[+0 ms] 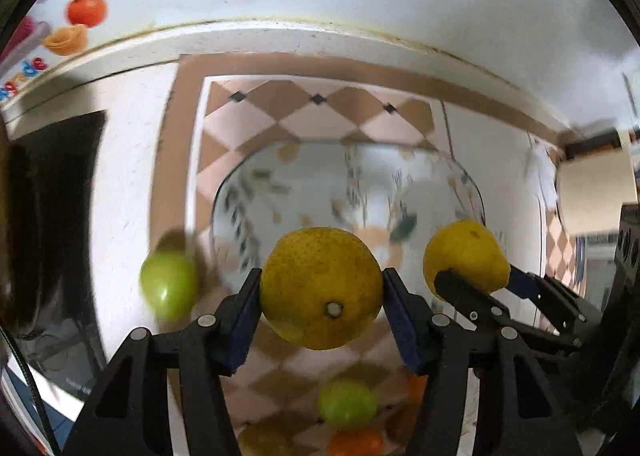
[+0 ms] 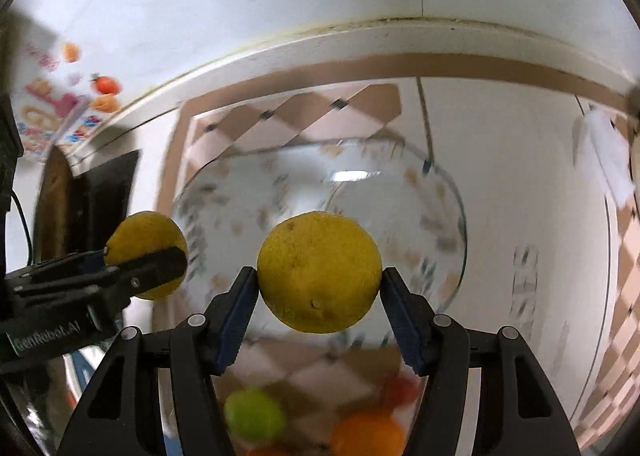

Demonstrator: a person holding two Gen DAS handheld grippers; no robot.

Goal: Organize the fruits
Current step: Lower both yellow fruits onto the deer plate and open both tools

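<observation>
In the left wrist view my left gripper (image 1: 322,276) is shut on a yellow citrus fruit (image 1: 320,304), its blue pads pressing both sides. To the right, my right gripper (image 1: 478,280) is shut on a second yellow citrus fruit (image 1: 464,248). The right wrist view shows the same: the right gripper (image 2: 319,274) clamps its yellow fruit (image 2: 318,296), and the left gripper (image 2: 140,260) holds its own fruit (image 2: 140,232) at the left. Both fruits hang in the air in front of a patterned glass bowl (image 1: 280,184) (image 2: 452,192), which looks empty.
A green apple (image 1: 168,284) lies left of the bowl. Below the grippers lie a green fruit (image 1: 346,402) (image 2: 254,414), an orange (image 2: 368,436) and a red fruit (image 2: 400,390), all blurred. The surface is checkered tile with a white wall behind. A dark object (image 1: 60,216) stands left.
</observation>
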